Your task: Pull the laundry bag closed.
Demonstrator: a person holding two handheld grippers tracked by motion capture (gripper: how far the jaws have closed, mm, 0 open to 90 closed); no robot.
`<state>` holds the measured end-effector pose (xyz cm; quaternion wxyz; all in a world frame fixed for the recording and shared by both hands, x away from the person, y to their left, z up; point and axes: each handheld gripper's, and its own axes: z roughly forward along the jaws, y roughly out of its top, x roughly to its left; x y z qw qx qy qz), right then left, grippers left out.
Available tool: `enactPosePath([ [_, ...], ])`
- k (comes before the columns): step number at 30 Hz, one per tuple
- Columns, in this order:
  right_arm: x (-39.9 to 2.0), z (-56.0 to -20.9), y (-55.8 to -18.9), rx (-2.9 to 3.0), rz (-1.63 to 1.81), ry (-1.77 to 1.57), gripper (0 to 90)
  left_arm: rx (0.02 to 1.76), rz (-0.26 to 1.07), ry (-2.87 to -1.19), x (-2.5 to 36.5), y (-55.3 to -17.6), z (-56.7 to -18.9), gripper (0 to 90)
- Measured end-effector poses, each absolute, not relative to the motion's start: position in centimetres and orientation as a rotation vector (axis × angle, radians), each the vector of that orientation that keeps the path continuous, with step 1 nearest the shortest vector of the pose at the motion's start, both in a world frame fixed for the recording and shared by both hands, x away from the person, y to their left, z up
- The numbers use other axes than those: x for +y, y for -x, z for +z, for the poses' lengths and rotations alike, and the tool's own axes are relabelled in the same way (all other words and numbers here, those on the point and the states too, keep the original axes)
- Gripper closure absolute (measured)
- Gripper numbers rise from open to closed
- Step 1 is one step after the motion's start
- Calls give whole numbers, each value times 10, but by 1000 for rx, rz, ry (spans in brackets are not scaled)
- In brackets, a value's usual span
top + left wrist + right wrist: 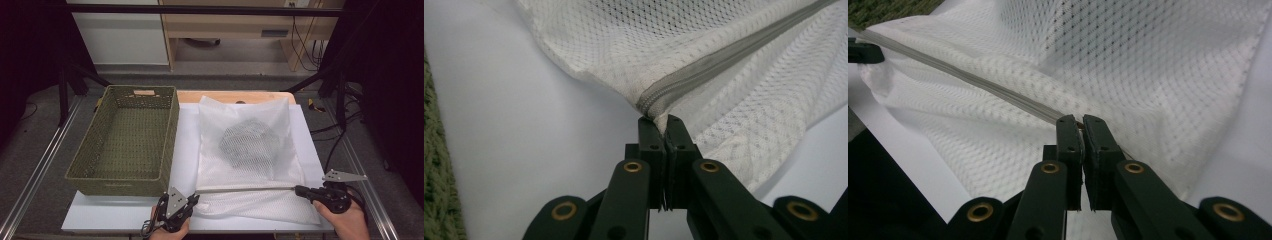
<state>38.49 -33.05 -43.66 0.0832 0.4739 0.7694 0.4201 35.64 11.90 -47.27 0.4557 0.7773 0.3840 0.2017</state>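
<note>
The mesh bag (247, 150) lies on the desk's right half, its zipper (245, 189) running left-right along the front edge and looking fully closed. The left gripper (189, 202) pinches the zipper's left end; the right gripper (299, 190) clamps its right end. The basket (127, 137) waits at left.

Whatever's inside the mesh bag (247, 142) is just a dark roundish blob through the white netting, can't tell what it is. The left gripper (192, 200) pinches the very end of the zipper (704, 70), so that tip is buried between the jaws. Same on the right gripper (1081, 121): a tiny brass-looking bit peeks out between the pads, too small to identify. The basket (125, 140) has a tag on its far wall, unreadable. Both hands are cut off at the bottom edge.
</note>
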Motion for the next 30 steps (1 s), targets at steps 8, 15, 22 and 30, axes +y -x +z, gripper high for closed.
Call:
enactPosePath([
  [8, -356, -440, -380, 2240, 1263, -1460, 869, 959, 485, -1906, 122, -358, -474, 885],
  [15, -375, -443, -383, 2187, 1258, -1500, 868, 946, 473, -1920, 118, -356, -475, 884],
  [22, -381, -443, -383, 2169, 1240, -1519, 868, 933, 466, -1965, 114, -354, -478, 884],
  [30, -376, -439, -372, 2187, 1223, -1516, 868, 961, 443, -1992, 118, -358, -480, 881],
])
